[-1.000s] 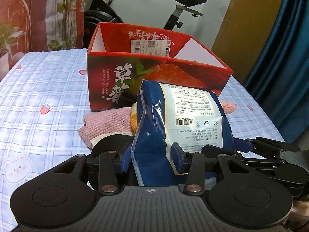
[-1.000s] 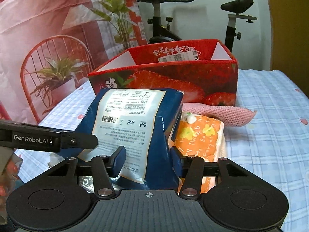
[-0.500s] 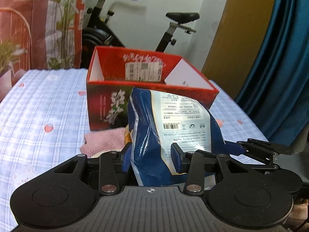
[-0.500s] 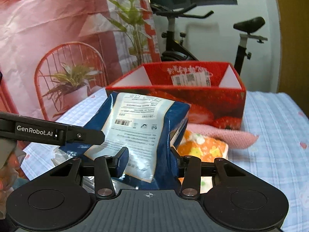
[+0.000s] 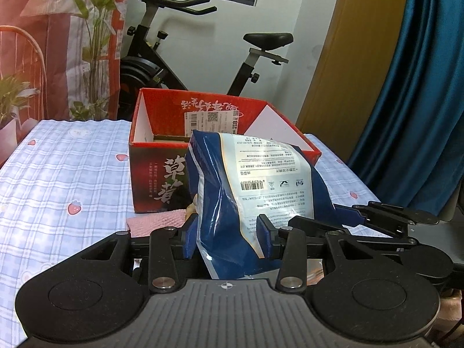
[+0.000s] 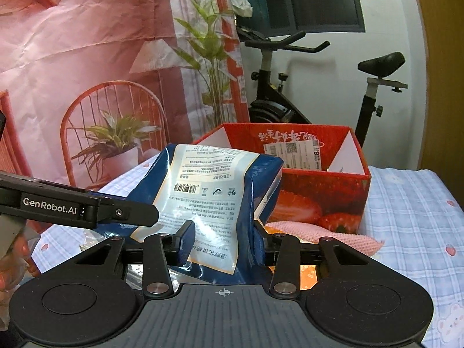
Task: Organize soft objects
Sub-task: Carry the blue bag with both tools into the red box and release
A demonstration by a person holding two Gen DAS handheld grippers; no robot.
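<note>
A blue snack bag (image 5: 255,185) with a white label is held in the air by both grippers. My left gripper (image 5: 227,236) is shut on its lower edge. My right gripper (image 6: 223,240) is shut on the same bag (image 6: 211,191) from the other side. Behind it stands an open red strawberry box (image 5: 208,133), also in the right wrist view (image 6: 319,179). A pink knitted cloth (image 6: 324,235) and an orange packet (image 6: 307,275) lie on the table in front of the box.
The table has a blue checked cloth with strawberries (image 5: 63,179). An exercise bike (image 5: 179,58) stands behind the table. A blue curtain (image 5: 420,87) hangs at the right. A pink printed backdrop (image 6: 87,72) hangs at the left.
Both grippers have lifted the blue bag up from the table. The box now sits lower in both views and its inside shows.
</note>
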